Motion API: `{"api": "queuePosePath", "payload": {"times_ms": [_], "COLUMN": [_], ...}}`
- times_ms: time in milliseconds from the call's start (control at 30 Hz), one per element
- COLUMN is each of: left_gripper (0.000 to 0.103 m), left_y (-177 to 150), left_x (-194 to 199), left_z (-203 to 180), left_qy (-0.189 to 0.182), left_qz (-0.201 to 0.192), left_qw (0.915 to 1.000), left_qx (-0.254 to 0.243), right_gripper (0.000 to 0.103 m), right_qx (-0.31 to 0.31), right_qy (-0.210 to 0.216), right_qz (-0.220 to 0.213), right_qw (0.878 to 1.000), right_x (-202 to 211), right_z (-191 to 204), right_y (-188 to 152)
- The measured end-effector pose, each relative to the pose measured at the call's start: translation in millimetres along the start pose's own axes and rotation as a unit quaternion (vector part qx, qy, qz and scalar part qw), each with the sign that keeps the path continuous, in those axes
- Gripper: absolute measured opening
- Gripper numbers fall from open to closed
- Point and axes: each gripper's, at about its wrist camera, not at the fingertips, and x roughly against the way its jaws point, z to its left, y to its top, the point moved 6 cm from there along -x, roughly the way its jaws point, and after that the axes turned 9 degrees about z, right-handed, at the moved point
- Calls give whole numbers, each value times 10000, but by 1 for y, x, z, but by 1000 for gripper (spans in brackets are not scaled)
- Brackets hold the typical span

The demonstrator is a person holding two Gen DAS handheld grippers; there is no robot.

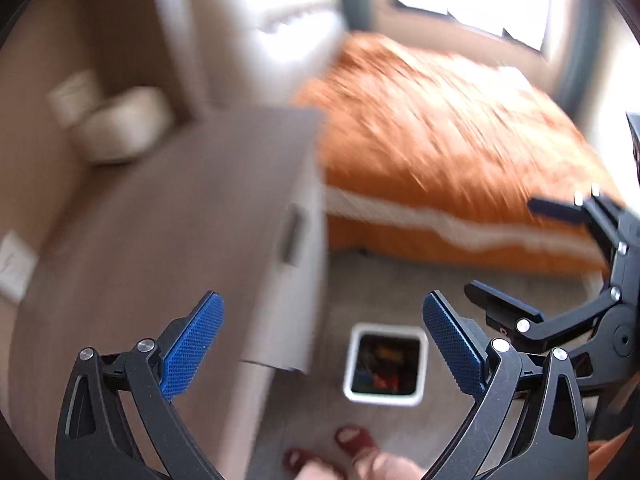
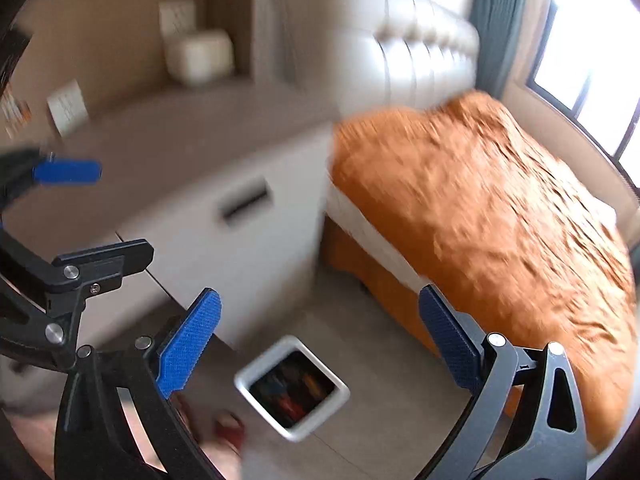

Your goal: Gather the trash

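Trash shows as dark and reddish-orange scraps inside a white square bin (image 1: 385,364) that stands on the grey floor (image 1: 360,288), between the pale cabinet (image 1: 288,240) and the bed with the orange cover (image 1: 440,128). In the right wrist view we see the same bin (image 2: 291,388) low in the middle, its rim tilted by the lens, and the contents too blurred for us to name piece by piece.

We hold our left gripper (image 1: 322,344) above the floor with its jaws spread wide and nothing between the blue pads (image 1: 192,352); the bin appears through the gap, nearer the right-hand pad. Our right gripper (image 2: 320,344) also has its jaws spread and empty, with the bin seen between them. Each gripper shows at the edge of the other's view: the right one (image 1: 556,260) at the right side of the left wrist view, the left one (image 2: 80,220) at the left side of the right wrist view, both with jaws apart.

The cabinet's flat surface (image 2: 180,128) carries a cream, rounded container (image 2: 200,56) back in a wall niche. A padded cream headboard (image 2: 408,52) rises behind the bed, and a bright window (image 2: 592,68) lies beyond it. Red slippers (image 1: 352,444) sit at the bottom edge, close to the bin. Both views are smeared with motion blur.
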Motion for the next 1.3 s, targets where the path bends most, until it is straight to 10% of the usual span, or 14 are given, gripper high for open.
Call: {"api": "queuePosePath", "payload": {"times_ms": [233, 633, 1300], "left_gripper": [98, 98, 98], "left_y": [-9, -71, -130], "left_x": [91, 190, 243], "left_z": [126, 244, 314], "left_qy": [996, 2004, 1893], "left_qz": [-803, -1272, -1513], "left_qw": [9777, 9365, 9322], "left_qx": [1667, 2583, 2690], "right_gripper": [98, 98, 98], "right_qx": [209, 1022, 1106], "right_qy": [821, 1549, 1067], "right_qz": [-1138, -1743, -1944], "right_qw": [9899, 9670, 9688], "right_x": [47, 104, 145], "right_z": [87, 233, 324], "right_y": [89, 144, 135]}}
